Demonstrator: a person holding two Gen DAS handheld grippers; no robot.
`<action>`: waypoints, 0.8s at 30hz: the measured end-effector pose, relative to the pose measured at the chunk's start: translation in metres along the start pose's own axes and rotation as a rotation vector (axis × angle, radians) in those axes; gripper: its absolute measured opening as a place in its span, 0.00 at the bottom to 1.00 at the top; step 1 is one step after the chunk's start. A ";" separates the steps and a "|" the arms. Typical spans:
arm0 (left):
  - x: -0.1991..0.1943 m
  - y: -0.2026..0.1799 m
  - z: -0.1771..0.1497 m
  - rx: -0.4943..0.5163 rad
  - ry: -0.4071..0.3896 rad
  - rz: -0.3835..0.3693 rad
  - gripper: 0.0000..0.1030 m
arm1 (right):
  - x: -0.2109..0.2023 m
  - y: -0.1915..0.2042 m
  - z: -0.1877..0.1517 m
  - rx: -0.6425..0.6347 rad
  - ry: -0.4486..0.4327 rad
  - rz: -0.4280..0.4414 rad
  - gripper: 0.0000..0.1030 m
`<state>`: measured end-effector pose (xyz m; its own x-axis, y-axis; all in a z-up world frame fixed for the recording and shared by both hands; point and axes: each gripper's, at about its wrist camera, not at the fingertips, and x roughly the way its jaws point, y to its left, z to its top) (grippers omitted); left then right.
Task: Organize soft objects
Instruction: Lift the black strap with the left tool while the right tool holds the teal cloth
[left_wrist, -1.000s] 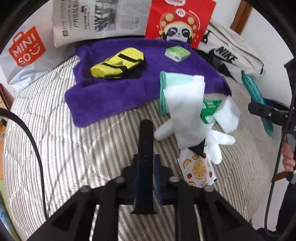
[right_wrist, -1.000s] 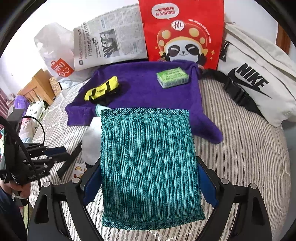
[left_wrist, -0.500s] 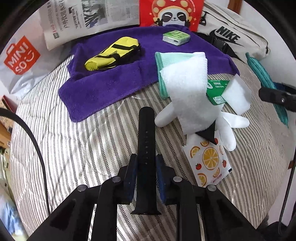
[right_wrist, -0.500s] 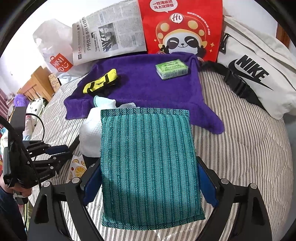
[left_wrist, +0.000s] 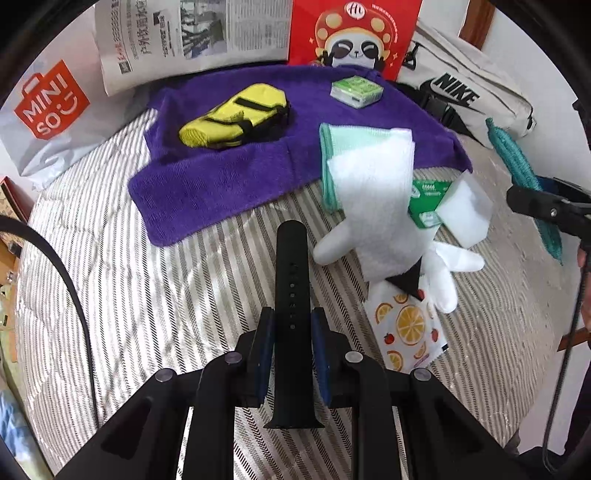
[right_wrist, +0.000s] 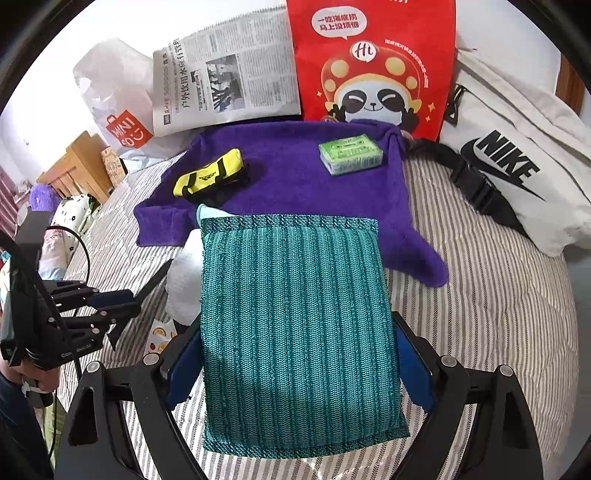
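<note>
A black watch strap (left_wrist: 291, 258) sticks forward between my left gripper's (left_wrist: 291, 321) blue pads, which press on its sides; the left gripper is shut on it above the striped bed. My right gripper (right_wrist: 295, 347) is shut on a wide teal knitted pad (right_wrist: 295, 295) that hides much of the bed behind it. A purple towel (left_wrist: 229, 184) lies further back with a yellow pouch (left_wrist: 236, 118) and a green tissue pack (left_wrist: 356, 90) on it. A white towel (left_wrist: 373, 192) lies over a mint cloth (left_wrist: 328, 147) at the purple towel's near edge.
An orange-print packet (left_wrist: 406, 325), a green packet (left_wrist: 424, 199) and a white sponge (left_wrist: 465, 210) lie right of the strap. A Miniso bag (left_wrist: 48, 110), a newspaper (left_wrist: 192, 33), a red panda bag (left_wrist: 354, 33) and a Nike bag (right_wrist: 517, 162) line the back.
My left gripper's jaws have narrowed onto the black strap. The right gripper still holds the teal pad in the same way.
</note>
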<state>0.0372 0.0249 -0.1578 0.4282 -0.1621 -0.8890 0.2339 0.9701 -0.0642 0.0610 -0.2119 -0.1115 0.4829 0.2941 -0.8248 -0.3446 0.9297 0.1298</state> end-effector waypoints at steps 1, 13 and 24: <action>-0.004 0.002 0.001 -0.001 -0.004 -0.005 0.19 | 0.000 0.000 0.001 0.001 -0.002 0.000 0.87; -0.033 0.006 0.022 0.011 -0.065 -0.004 0.19 | 0.001 -0.002 0.012 -0.001 -0.014 -0.001 0.87; -0.038 0.018 0.063 0.005 -0.112 -0.005 0.19 | 0.017 -0.009 0.044 -0.007 -0.028 -0.015 0.87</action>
<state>0.0804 0.0372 -0.0966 0.5220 -0.1862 -0.8324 0.2404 0.9684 -0.0659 0.1080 -0.2058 -0.1020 0.5103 0.2867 -0.8108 -0.3427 0.9325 0.1141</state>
